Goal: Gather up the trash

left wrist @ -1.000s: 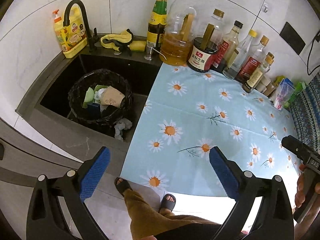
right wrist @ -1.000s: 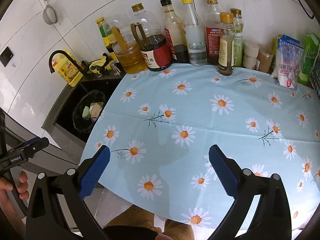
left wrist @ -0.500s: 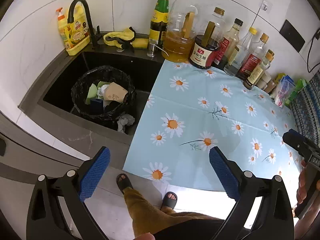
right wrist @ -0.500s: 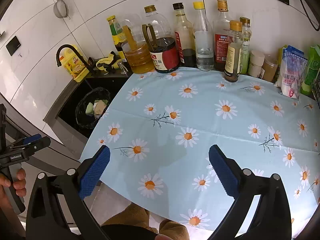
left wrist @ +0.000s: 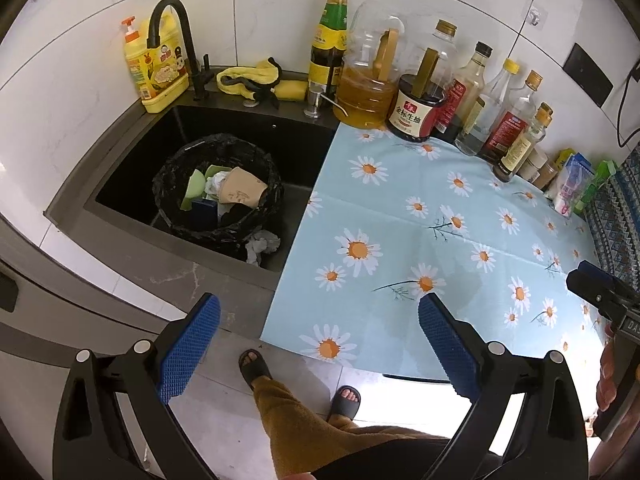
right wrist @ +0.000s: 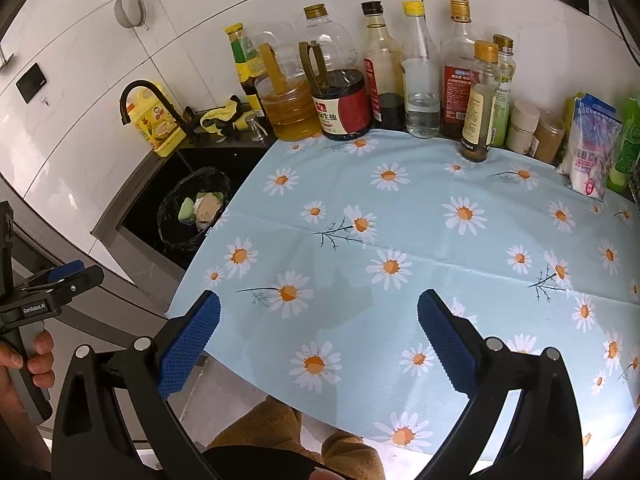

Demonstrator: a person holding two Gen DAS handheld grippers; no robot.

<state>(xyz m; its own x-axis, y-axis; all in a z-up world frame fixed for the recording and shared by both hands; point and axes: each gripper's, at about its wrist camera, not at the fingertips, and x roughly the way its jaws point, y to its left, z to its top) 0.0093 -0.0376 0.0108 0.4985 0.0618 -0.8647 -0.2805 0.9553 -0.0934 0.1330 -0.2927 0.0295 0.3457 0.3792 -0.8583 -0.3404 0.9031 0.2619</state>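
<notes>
A black-lined trash bin stands in the dark sink. It holds a brown paper cup, green scraps and crumpled paper. A crumpled tissue lies in the sink beside the bin. The bin also shows in the right wrist view. My left gripper is open and empty, held above the counter's front edge. My right gripper is open and empty, above the near edge of the daisy tablecloth.
Oil and sauce bottles line the back wall. A yellow detergent bottle and black faucet stand behind the sink. Packets sit at the far right. The person's legs and sandals are below.
Both grippers have pulled back and up from the counter, so more of the sink and the tablecloth shows. Both stay open and empty.
</notes>
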